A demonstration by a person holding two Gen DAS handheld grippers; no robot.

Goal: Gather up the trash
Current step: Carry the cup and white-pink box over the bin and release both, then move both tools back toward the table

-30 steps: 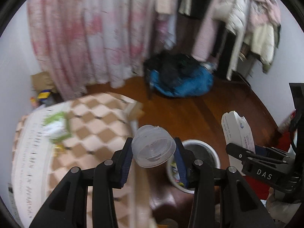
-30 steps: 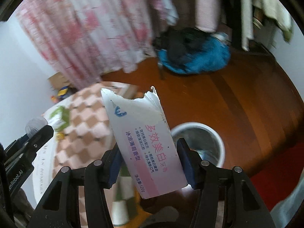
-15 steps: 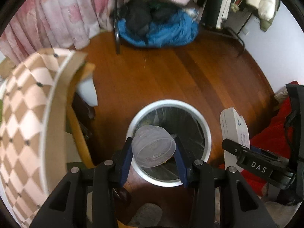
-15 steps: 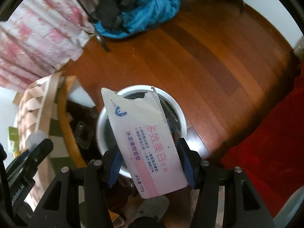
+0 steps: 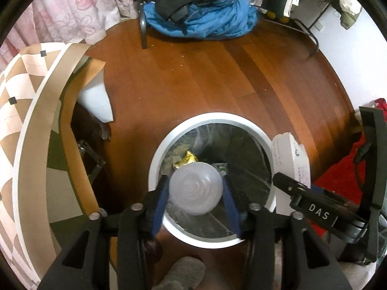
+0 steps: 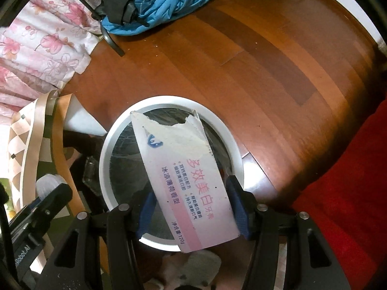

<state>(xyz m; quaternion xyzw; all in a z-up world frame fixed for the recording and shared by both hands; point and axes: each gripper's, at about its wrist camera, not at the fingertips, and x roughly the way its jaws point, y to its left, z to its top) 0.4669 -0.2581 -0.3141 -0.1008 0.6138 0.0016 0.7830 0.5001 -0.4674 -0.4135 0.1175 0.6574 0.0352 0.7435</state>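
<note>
Left claw (image 5: 195,191) points down over the bin, jaws opening, clear plastic cup (image 5: 196,188) between the blue pads; left pad looks barely touching or just off, so the grip is letting go. Right claw (image 6: 191,207) also over the bin, jaws opening slightly, torn toothpaste box (image 6: 186,181) between the pads; right pad looks in contact, left-side contact is hidden behind the box. White trash bin (image 5: 157,159) sits on the wooden floor (image 5: 205,77) right below both claws, lined with a clear bag, with a yellow wrapper (image 5: 185,160) already inside. Risks, as judgement: the cup hangs near the bin's near rim, so it could clip the rim and bounce out onto the floor. The box is long and tilted, so it could bridge across the rim or tip out if released off-centre. The two claws are close, so dropped items could knock each other. Readable text: box has pink Chinese print, a weight line ending in "120g", and a blue logo; the right claw body reads "DAS" in the left wrist view. The left claw body shows "Robot.AI", partly cut off, in the right wrist view. Farther off: checkered tablecloth (image 5: 21,91), blue cloth pile (image 5: 217,21), pink floral curtain (image 6: 43,46).
</note>
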